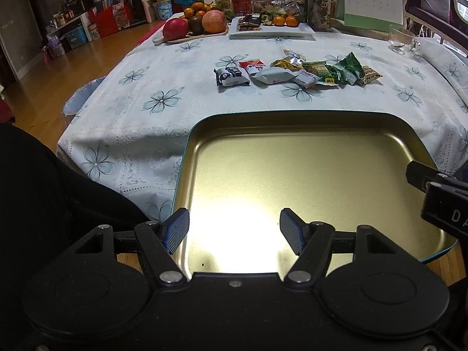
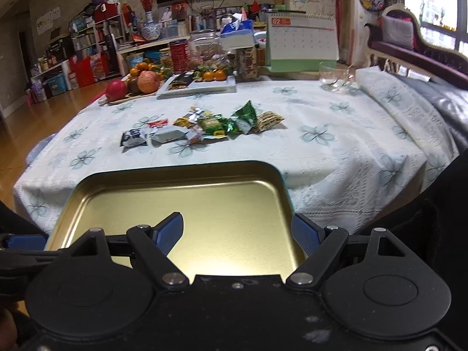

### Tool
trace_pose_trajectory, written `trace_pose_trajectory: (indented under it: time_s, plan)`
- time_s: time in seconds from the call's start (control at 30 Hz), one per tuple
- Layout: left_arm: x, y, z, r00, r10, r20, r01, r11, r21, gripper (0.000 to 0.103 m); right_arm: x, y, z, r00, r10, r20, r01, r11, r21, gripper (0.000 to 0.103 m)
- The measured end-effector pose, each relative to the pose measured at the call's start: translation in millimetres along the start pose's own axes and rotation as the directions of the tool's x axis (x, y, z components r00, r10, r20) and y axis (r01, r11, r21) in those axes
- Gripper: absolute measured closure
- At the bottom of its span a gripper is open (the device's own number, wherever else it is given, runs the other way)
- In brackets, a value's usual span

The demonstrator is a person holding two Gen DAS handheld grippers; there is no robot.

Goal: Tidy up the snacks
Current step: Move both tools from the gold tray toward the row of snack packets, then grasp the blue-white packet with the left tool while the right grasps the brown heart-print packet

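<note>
**Over the tin, both jaws spread**

Across the cloth-covered desk (image 2: 336, 152) lie the snack packets (image 1: 295, 71) in a row, beyond the empty gold tin (image 1: 307, 175). Left gripper (image 1: 234, 231) and right gripper (image 2: 238, 232) tilt downward, jaws spread, holding nothing. Only the right view shows the sofa (image 2: 424, 46).

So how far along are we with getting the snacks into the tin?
Barely started. Done: the gold-lined metal tin tray sits at the near edge of the table, nothing inside it. In hand: nothing; the left gripper and right gripper both hang open over the tray. Left: every wrapped snack packet lies in a row on the floral tablecloth beyond the tray.
</note>
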State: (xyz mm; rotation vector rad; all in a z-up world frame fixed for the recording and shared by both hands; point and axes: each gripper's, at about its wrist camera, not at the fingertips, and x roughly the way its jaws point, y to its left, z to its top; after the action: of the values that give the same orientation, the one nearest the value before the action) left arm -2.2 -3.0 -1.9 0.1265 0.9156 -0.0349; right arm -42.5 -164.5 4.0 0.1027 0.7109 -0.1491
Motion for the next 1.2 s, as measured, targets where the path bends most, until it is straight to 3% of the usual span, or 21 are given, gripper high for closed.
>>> trace_pose_trajectory:
  time_s: [0.27,0.47,0.6,0.77,0.9,1.07,1.2]
  plan:
    - [-2,-2,0,0.998,0.06,-0.025,-0.059,0.998,0.024,0.033,0,8,2,0.999,0.035,-0.038,-0.038,0.996,-0.078,0.018]
    - [4,11,9,0.991,0.023,-0.13,-0.028,0.999,-0.037,0.034,-2,18,1,0.991,0.077,-0.109,-0.093,0.984,-0.149,0.019]
    - [11,11,13,0.98,0.017,-0.196,-0.021,1.0,-0.02,0.034,-2,26,2,0.985,0.09,-0.147,-0.119,0.971,-0.207,0.021]
    - [14,9,22,0.97,0.006,-0.244,0.001,1.0,0.028,0.036,9,34,7,0.955,0.111,-0.276,-0.188,0.945,-0.268,0.037]
    - [19,20,43,0.954,-0.057,-0.294,0.052,0.998,-0.023,0.041,20,35,16,0.902,0.149,-0.404,-0.263,0.934,-0.244,0.04]
    - [31,33,78,0.927,-0.144,-0.348,0.125,0.989,-0.077,0.042,31,31,41,0.876,0.184,-0.446,-0.3,0.931,-0.207,0.04]
    - [41,36,113,0.945,-0.109,-0.307,0.1,0.994,-0.045,0.042,48,22,76,0.873,0.197,-0.445,-0.283,0.949,-0.136,0.04]
